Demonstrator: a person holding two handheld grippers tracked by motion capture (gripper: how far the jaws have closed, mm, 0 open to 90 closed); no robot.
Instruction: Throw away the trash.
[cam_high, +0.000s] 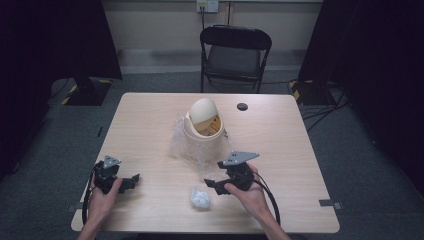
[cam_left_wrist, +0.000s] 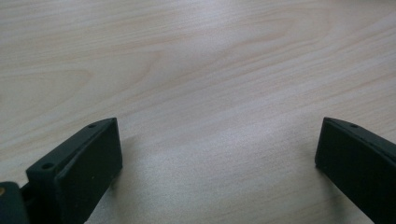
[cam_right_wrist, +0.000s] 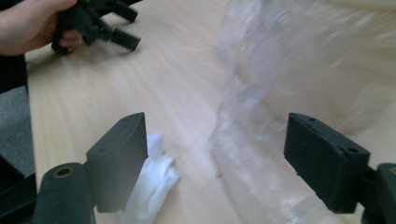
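High view shows the crumpled white paper wad on the pale wooden surface, just left of the right gripper, jaws apart, unheld; left gripper apart, empty, farther left.

Lab-like recording room: black curtains, lone folding chair, bare table.

Dim room, evenly lit tabletop; right gripper view motion-blurred.
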